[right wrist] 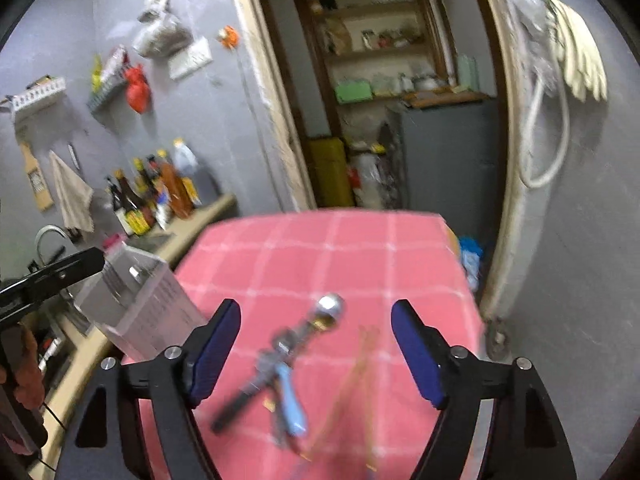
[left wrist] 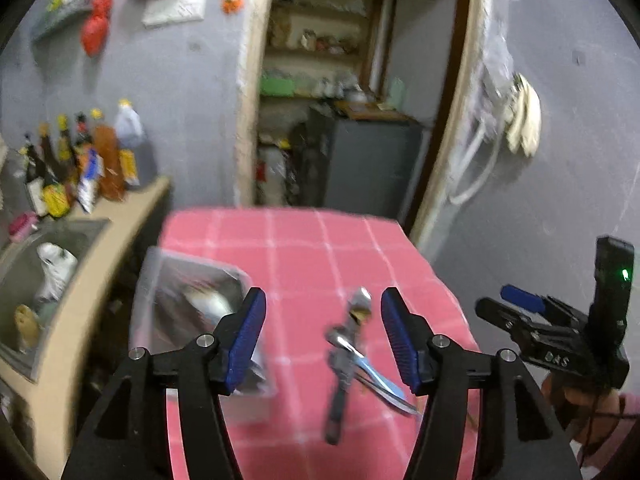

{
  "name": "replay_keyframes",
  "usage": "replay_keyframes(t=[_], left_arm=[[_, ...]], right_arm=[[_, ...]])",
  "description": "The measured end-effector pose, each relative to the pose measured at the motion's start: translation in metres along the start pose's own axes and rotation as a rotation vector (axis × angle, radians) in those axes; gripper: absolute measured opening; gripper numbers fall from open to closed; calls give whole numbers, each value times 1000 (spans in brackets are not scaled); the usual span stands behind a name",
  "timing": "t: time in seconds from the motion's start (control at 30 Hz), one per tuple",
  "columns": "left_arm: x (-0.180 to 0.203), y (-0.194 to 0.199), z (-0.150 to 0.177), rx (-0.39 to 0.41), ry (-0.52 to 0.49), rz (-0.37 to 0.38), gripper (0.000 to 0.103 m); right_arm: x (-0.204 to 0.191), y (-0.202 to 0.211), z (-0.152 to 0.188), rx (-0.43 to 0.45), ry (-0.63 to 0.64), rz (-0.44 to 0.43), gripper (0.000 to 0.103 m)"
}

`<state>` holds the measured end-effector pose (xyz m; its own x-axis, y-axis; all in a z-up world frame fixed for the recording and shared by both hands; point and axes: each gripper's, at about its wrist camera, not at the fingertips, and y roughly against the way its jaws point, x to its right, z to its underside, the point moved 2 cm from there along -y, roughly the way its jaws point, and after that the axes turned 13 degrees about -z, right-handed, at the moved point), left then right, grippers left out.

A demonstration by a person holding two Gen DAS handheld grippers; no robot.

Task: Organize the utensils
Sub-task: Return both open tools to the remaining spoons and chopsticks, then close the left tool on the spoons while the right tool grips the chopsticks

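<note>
Nearest utensils: one blurred pile (left wrist: 352,364) is lying on the near part of the surface, just ahead of both cameras; about four pieces are showing: a round-headed metal scoop (right wrist: 329,309), a black-handled tool (right wrist: 240,398), a light-blue-handled piece (right wrist: 291,404), and thin yellowish sticks (right wrist: 352,376) to the right.
Left hand-held gripper (left wrist: 323,342): fingers are standing wide apart, holding nothing.
Right hand-held gripper (right wrist: 316,354): fingers are spreading wide, holding nothing.
Surface (left wrist: 304,248): one, wearing a pink checked cloth.
Clear container (left wrist: 192,320): one, sitting at the left edge of the surface, something metallic lying inside.
Room: grey walls, an open doorway (right wrist: 384,92) showing shelves at the far side, a counter with a sink (left wrist: 44,284) and several bottles (left wrist: 76,164) on the left.
</note>
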<state>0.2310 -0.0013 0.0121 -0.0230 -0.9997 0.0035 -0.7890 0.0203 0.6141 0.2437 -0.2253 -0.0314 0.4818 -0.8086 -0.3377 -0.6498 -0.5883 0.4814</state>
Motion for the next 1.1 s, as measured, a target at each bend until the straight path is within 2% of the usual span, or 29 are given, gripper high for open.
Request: replay_keyframes(t=[0.2,0.4,0.57,0.7,0.77,0.87,1.07,1.1], left_arm=[[46,-61,29,-184,-15,25,54],[52,-116,44,-312,6,-18,54],[48,-141,52,-356,4,-35,53],[46,-158,50,-384,6,-17,53],[45,-165,48,-400,11,-2,53],[42,-176,45,-429,26,2,51],[26,-193,38,-470,140,5,49],[24,-194,37,-475,155,6,46]], right_arm=[[53,-8,23,-134,-81,5,78],[87,-35,36,-235,-164,-64,76],[93,-61,37,-290,-162,-144,57],[92,-85,33,-327,-151,-202,51],[93,-97,32,-355,-152,-209,46],[93,-111,31,-392,-148,-197,44],[96,-128,28,-429,-173,-191,40],[96,-131,26,-432,-170,-185,40]])
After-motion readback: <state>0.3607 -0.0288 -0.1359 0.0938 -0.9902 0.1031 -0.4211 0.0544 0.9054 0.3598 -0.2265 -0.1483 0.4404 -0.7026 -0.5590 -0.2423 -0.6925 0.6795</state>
